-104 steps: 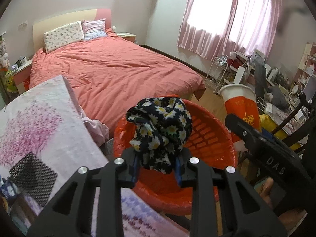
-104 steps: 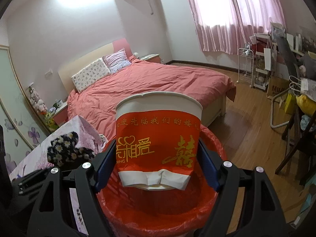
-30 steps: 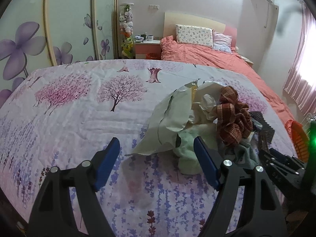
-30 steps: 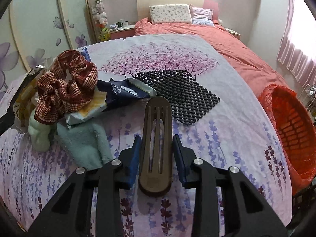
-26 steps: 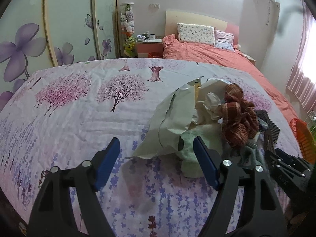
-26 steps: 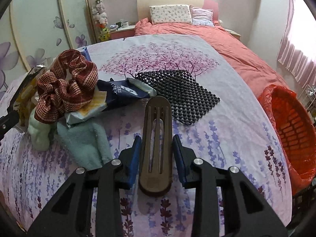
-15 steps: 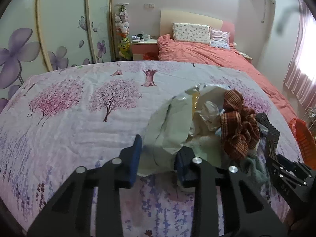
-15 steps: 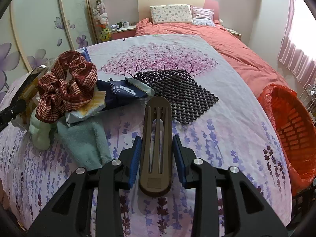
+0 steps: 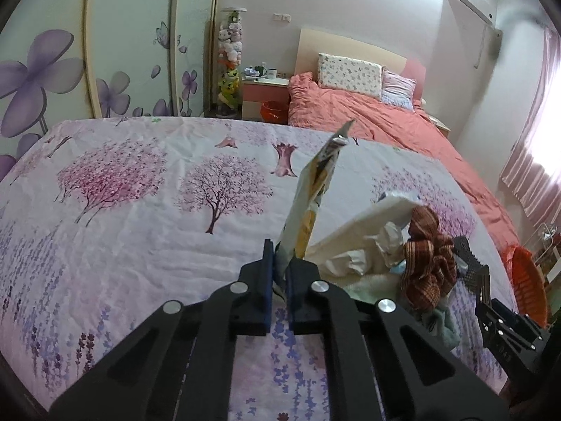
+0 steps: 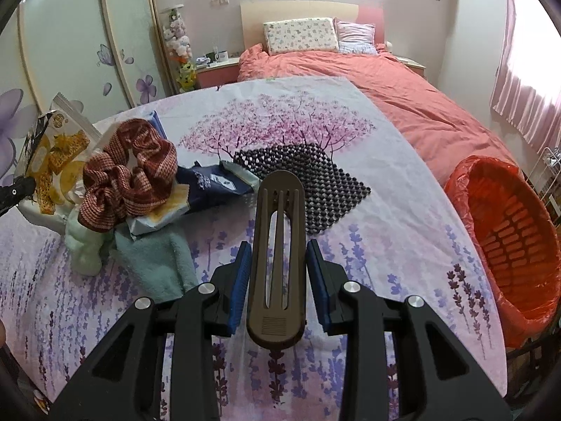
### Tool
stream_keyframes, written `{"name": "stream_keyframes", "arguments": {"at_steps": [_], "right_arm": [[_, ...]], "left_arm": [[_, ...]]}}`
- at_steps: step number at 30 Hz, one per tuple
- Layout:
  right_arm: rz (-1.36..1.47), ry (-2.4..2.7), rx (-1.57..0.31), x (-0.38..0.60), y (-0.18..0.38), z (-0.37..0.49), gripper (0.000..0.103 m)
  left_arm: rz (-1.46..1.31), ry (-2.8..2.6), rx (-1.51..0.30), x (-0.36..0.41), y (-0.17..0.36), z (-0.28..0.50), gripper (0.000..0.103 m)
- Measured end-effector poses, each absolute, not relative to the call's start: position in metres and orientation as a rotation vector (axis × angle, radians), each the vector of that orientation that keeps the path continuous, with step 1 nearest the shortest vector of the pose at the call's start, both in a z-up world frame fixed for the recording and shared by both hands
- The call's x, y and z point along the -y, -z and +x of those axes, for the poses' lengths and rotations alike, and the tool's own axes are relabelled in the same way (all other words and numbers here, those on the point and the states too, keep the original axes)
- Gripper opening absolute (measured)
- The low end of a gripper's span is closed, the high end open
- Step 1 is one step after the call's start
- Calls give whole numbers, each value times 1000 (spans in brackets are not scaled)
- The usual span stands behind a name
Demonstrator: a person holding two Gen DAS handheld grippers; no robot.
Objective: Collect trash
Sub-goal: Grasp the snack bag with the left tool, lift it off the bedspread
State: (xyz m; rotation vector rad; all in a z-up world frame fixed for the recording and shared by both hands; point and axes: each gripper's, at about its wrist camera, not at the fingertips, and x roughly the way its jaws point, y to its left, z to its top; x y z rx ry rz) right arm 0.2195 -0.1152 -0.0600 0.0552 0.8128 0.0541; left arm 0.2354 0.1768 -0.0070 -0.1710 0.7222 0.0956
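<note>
the left gripper (image 9: 278, 273) has just been closing and now pinches the lower edge of a flat yellow-and-white snack wrapper (image 9: 312, 207), which stands up off the floral tablecloth (image 9: 140, 210). the right gripper (image 10: 278, 277) holds a brown slotted plastic piece (image 10: 277, 252) between narrowly set jaws. both pieces look ready to carry over — the orange-lined trash basket (image 10: 508, 231) waits at the table's right edge. still left in the heap: a red-brown checked scrunchie (image 10: 126, 172), a dark blue wrapper (image 10: 210, 186), crumpled paper (image 9: 368, 249), a black mesh mat (image 10: 315, 172) — roughly midway, i judge.
</note>
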Motion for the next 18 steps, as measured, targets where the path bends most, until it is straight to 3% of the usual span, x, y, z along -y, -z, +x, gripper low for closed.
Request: {"name": "stream_keyframes", "arguments": {"at_steps": [18], "right_arm": [[90, -45, -721, 135, 27, 212, 33]], "left_arm": [[-153, -74, -637, -154, -49, 221, 6]]}}
